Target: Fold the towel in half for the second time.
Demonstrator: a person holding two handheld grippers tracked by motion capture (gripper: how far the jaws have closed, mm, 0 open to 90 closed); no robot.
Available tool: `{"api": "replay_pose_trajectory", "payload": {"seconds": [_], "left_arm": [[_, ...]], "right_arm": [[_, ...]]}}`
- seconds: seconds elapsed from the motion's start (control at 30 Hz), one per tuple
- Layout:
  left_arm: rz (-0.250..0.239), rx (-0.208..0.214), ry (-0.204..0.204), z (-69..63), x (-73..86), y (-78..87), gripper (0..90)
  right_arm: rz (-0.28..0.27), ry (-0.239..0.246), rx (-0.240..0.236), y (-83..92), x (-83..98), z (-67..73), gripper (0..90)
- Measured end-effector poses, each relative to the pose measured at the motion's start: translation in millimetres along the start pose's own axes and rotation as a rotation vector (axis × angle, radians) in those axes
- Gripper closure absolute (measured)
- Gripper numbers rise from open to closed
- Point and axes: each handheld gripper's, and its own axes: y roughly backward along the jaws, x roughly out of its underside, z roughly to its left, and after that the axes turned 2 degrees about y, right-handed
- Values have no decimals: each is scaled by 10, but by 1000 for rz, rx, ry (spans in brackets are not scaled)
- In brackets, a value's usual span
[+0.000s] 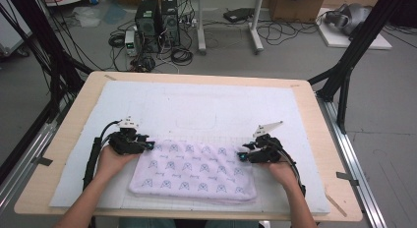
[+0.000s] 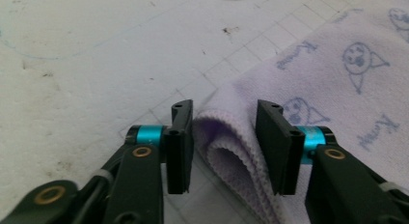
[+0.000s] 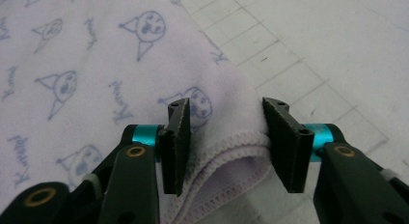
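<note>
- Two black jaws of the left gripper (image 2: 224, 147) rising from the bottom edge, each backed by a teal collar and a brass-ringed black link.
- Between the jaws, a folded corner of a lilac towel (image 2: 337, 89), stitched layered edges bunched upward.
- Left jaw just touching the fold; right jaw close against the cloth, pressing not clear.
- Towel spreading to the right and upper right, printed with small blue cartoon faces and script.
- Beneath and to the left, a white mat (image 2: 96, 64) on the worktop, with a faint grid, pen curves and small dark specks.
</note>
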Motion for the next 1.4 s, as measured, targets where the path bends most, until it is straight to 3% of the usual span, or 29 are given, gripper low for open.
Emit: {"api": "replay_pose_trajectory", "payload": {"seconds": [0.07, 0.13, 0.4, 0.53, 0.67, 0.83, 1.03, 1.13, 1.17, 1.23, 1.3, 1.33, 1.4], "left_arm": [[3, 3, -17, -26, -5, 3, 660], [2, 7, -22, -33, -5, 4, 693], [2, -56, -120, -156, -27, 21, 814], [-27, -55, -97, -145, -47, 58, 828], [-98, -90, -73, -126, -137, 127, 830], [-168, -150, -27, -9, -407, 147, 830], [-191, -180, 16, 160, -739, 87, 833], [-211, -213, 13, 230, -909, 33, 832], [-219, -226, 13, 244, -952, 12, 820], [-229, -281, 31, 240, -980, -31, 629], [-196, -270, 48, 241, -945, -70, 598], [-171, -272, 30, 231, -912, -81, 575], [-168, -267, 24, 211, -813, -65, 575]], "right_arm": [[-11, -18, -25, 7, 20, -16, 622], [-5, -5, -38, 9, 9, -1, 689], [29, 39, -12, 26, -61, 63, 800], [13, 39, 12, 87, -131, 40, 804], [-3, 58, 52, 161, -277, -20, 806], [-19, 81, 122, 237, -565, -190, 806], [-36, 62, 187, 289, -872, -478, 807], [-61, 54, 218, 292, -950, -560, 806], [-77, 45, 231, 279, -968, -599, 794], [-92, 14, 244, 233, -953, -659, 642], [-87, -45, 249, 190, -910, -709, 544], [-86, -77, 217, 171, -879, -726, 519], [-78, -90, 209, 151, -827, -713, 471]]}}
